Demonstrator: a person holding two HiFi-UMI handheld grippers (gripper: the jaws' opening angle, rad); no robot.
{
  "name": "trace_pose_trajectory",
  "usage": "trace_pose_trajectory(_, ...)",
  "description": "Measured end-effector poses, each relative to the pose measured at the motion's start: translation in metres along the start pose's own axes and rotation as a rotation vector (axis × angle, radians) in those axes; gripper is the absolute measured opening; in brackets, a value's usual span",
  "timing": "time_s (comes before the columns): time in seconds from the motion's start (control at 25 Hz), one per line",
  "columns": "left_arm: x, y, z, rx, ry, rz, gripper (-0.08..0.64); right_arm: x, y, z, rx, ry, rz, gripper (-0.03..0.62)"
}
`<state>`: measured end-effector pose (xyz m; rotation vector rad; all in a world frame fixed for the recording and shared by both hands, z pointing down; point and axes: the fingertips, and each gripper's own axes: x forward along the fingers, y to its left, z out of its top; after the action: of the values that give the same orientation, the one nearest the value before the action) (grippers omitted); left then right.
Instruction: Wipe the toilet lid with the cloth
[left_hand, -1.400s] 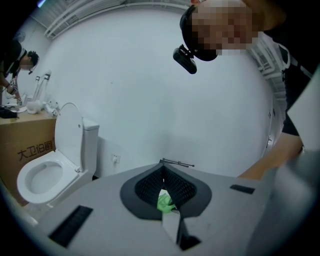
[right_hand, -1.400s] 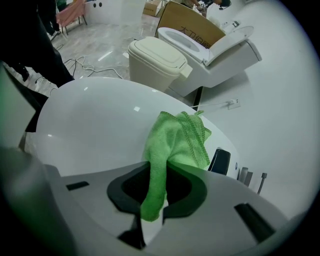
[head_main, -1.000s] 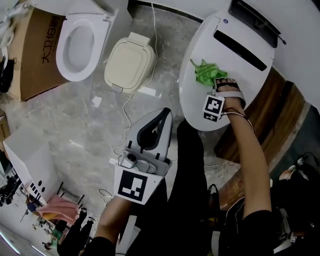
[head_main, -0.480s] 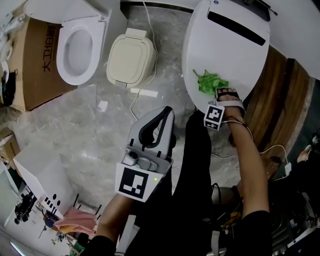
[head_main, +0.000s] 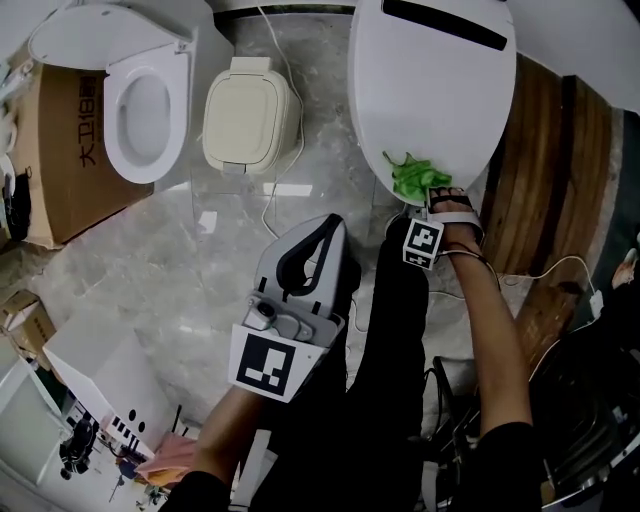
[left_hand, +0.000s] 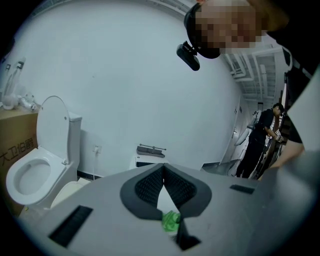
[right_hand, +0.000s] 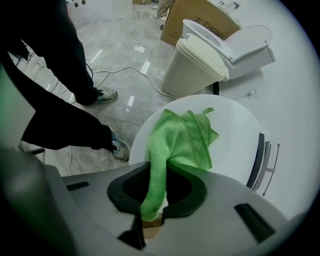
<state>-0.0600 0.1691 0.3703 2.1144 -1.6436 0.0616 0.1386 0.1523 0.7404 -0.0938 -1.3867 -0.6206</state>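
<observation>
On the toilet lid (head_main: 430, 90), the right gripper (head_main: 440, 195), arm outstretched, clamps the cloth (head_main: 414, 176); left gripper (head_main: 332, 225) jaws together.

The toilet lid (head_main: 430, 90) runs off the head view's top edge, so its rear end is lost. There the right claw (head_main: 440, 192) covers the near part of the cloth (head_main: 412, 175), and its jaws are hidden under its own body. In the right gripper view the cloth's lower end drops between the jaws and vanishes behind the claw's body. The cardboard box (head_main: 50, 190) is cut by the left edge. In the left gripper view a distant person (left_hand: 262, 137) is too small to make out.
</observation>
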Motion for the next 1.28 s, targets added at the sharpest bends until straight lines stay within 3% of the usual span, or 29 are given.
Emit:
trace_pose_trajectory(0.24,-0.001,-0.004,-0.002,0.006,0.012,-0.021,0.009,-0.003,0.016,-0.001,0.021,0.01,0.048,0.063)
trace_pose_trajectory(0.36,0.004,-0.006,0.001,0.012,0.01,-0.03,0.009,-0.004,0.02,0.0,0.08,-0.02,0.109,0.063)
trace_pose_trajectory(0.44,0.008,-0.007,0.002,0.016,0.009,-0.035,0.009,-0.008,0.025,0.003,0.225,-0.077,0.22,0.063)
trace_pose_trajectory(0.52,0.013,-0.01,0.004,0.016,0.008,-0.037,0.009,-0.019,0.023,0.005,0.465,-0.168,0.32,0.063)
trace_pose_trajectory(0.8,0.029,-0.016,0.013,0.013,0.012,-0.037,0.009,-0.077,-0.035,-0.017,1.252,-0.534,0.456,0.063)
trace_pose_trajectory(0.88,0.037,-0.021,0.02,0.006,0.009,-0.036,0.009,-0.09,-0.054,-0.035,1.431,-0.634,0.476,0.063)
trace_pose_trajectory(1.0,0.05,-0.026,0.031,0.009,0.005,-0.031,0.009,-0.1,-0.09,-0.072,1.581,-0.721,0.425,0.063)
trace_pose_trajectory(1.28,0.098,-0.044,0.061,0.013,-0.015,0.003,0.009,-0.089,-0.174,-0.168,1.67,-0.722,0.228,0.063)
